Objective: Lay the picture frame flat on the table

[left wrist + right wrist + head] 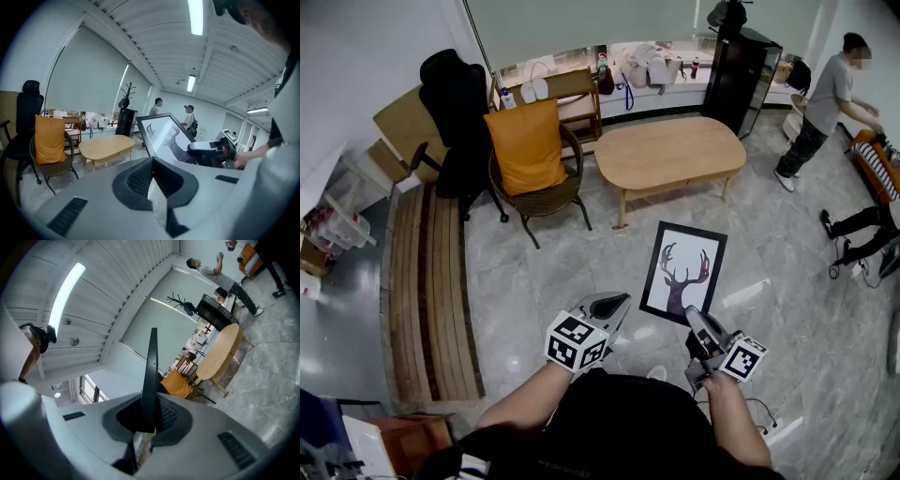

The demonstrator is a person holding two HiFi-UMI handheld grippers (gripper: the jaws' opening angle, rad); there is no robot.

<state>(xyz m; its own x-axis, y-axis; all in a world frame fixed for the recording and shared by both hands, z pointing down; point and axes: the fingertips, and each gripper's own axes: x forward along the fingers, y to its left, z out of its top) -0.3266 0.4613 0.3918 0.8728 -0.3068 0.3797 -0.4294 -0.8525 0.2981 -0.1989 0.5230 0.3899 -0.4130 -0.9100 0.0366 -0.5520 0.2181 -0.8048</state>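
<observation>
Grey marble-look floor tiles (534,281) run under an oval pale-wood table (670,152), which stands well beyond both claws. The right gripper (697,323) pinches the lower edge of the picture frame (682,272), a flat black-rimmed rectangle with a glossy deer print, held up just ahead of it. The left gripper (614,305), beside the frame, has its ribbed jaws pressed together on nothing.

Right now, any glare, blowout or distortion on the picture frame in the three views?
Head view: picture frame sharp and evenly lit, soft sheen on the floor, room lines bowed at the edges. Left gripper view: a pale reflection streak crosses its glass, strong fisheye, dark corners. Right gripper view: frame edge-on between the jaws, a thin dark bar; ceiling light blown out.
</observation>
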